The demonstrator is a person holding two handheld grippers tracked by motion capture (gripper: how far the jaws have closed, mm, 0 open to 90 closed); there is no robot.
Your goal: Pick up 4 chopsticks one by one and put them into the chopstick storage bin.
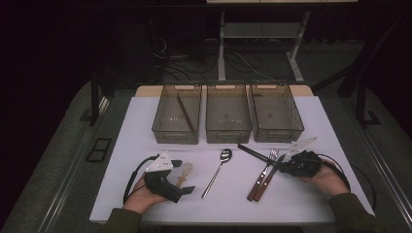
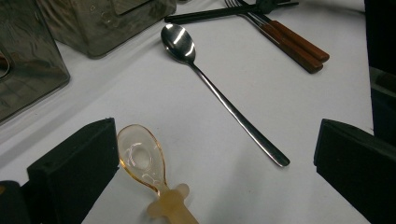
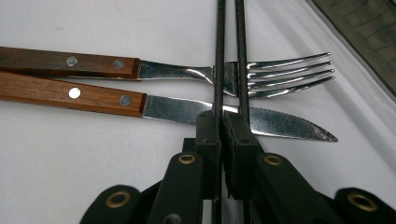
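My right gripper [image 1: 284, 167] [image 3: 223, 121] is shut on a pair of thin black chopsticks [image 1: 252, 153] [image 3: 229, 37]. The chopsticks cross over a wooden-handled fork [image 1: 271, 156] [image 3: 285, 70] and knife [image 1: 265, 182] [image 3: 280, 123], which lie side by side on the white table. At the front left my left gripper [image 1: 182, 176] [image 2: 212, 168] stands open and low. A clear amber plastic spoon [image 1: 185, 171] [image 2: 140, 158] lies between its jaws, close to the left one. A long steel spoon [image 1: 219, 167] [image 2: 219, 93] rests between the two hands.
Three translucent bins stand in a row at the back: left [image 1: 160, 131], middle [image 1: 228, 138], right [image 1: 296, 128]. A brown stick [image 1: 184, 112] leans in the left bin. The white table [image 1: 301, 194] ends just before the person's sleeves.
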